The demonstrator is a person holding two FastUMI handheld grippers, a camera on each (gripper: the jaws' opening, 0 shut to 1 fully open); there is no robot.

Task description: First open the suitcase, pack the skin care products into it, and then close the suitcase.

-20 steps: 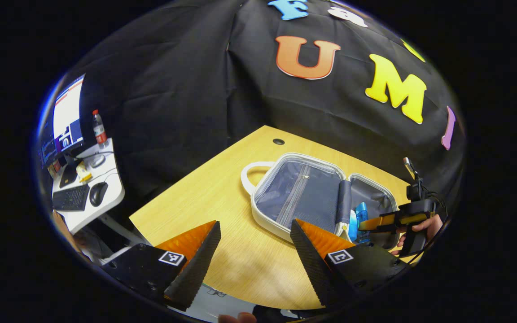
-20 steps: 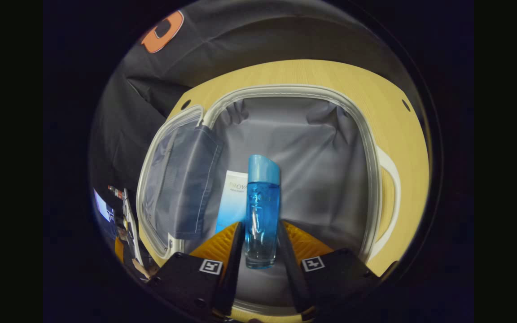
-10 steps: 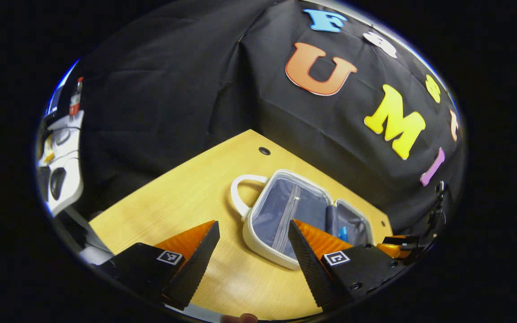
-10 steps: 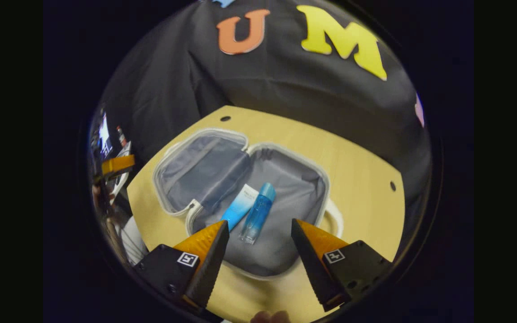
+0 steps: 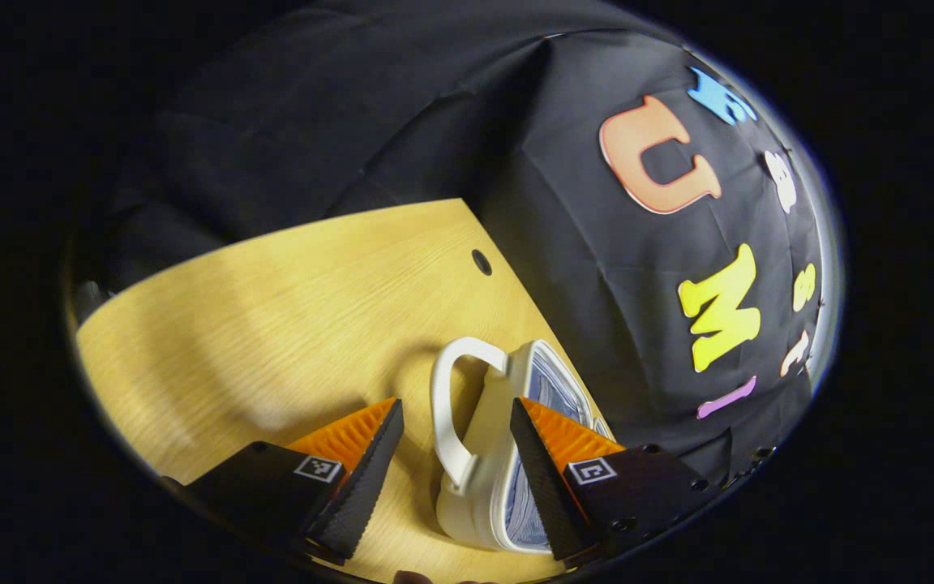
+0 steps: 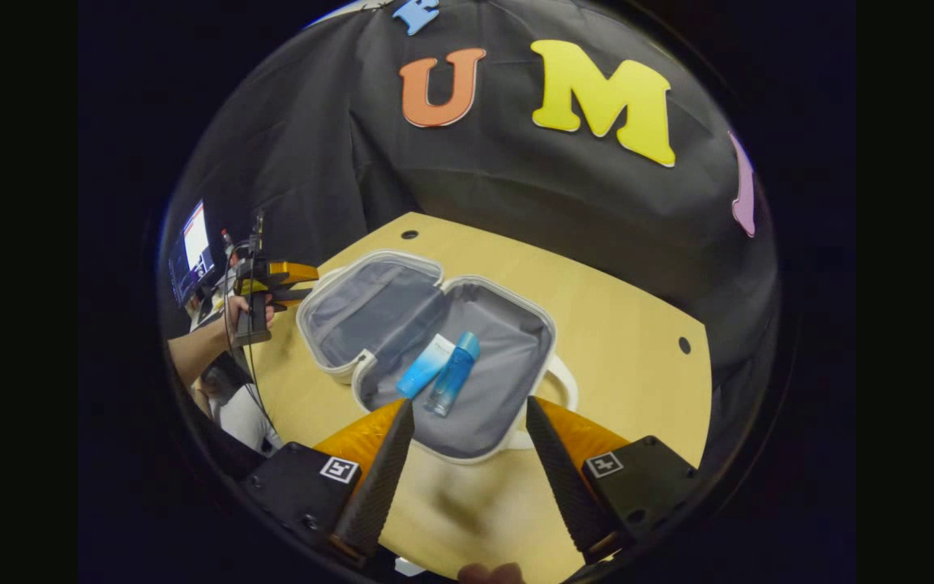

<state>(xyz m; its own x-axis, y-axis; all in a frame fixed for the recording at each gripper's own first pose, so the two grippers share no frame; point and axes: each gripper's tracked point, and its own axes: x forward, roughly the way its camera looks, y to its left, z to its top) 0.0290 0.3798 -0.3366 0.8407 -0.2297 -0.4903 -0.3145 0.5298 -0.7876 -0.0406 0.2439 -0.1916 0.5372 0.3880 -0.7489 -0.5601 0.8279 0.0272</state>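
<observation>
The white suitcase (image 6: 443,284) lies open on the wooden table, its grey lining showing. A blue bottle (image 6: 452,375) and a white-and-blue tube (image 6: 425,367) lie side by side in the near half. My right gripper (image 6: 468,403) is open and empty, held back above the case's near rim. In the left gripper view, my left gripper (image 5: 455,405) is open. The lid's white handle (image 5: 444,405) and the lid's rim (image 5: 507,381) stand between its fingers, with no visible contact. The right gripper view shows the left gripper (image 6: 293,276) at the lid's outer edge, held by a hand (image 6: 236,307).
The wooden table (image 6: 621,324) has small round holes (image 6: 409,234) near its far corners. At the far left, beyond the table, are a monitor (image 6: 194,243) and the person's arm (image 6: 199,345). Black cloth walls close the back.
My right gripper let go of the blue bottle, opened, and pulled back and up from the case. My left gripper swung round to the lid's handle side and moved close to it.
</observation>
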